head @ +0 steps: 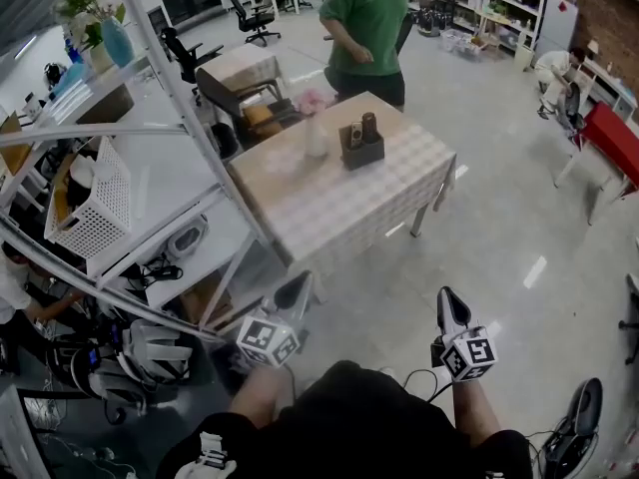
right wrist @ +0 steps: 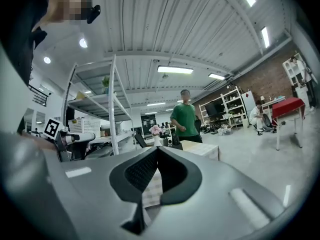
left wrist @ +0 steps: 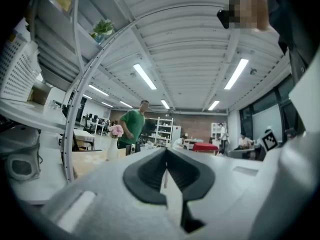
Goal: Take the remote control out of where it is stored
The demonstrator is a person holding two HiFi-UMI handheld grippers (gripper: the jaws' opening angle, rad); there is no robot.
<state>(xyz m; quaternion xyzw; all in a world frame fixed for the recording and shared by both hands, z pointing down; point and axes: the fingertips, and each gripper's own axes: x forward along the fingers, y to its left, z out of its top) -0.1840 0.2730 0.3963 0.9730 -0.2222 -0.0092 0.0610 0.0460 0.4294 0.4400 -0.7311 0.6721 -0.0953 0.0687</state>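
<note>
A dark holder box (head: 360,148) stands on the table (head: 329,208) with the checked cloth, and dark remote controls (head: 369,126) stick upright out of it. My left gripper (head: 295,289) and right gripper (head: 449,303) are held close to my body, well short of the table and level. In the left gripper view the left gripper (left wrist: 166,151) has its jaw tips together with nothing between them. In the right gripper view the right gripper (right wrist: 157,150) is likewise shut and empty, and the holder (right wrist: 173,141) shows small beyond its tips.
A white vase with pink flowers (head: 315,128) stands next to the holder. A person in a green shirt (head: 364,18) stands behind the table. A metal shelf rack (head: 170,88) with a white basket (head: 95,208) fills the left. A red table (head: 614,133) is far right.
</note>
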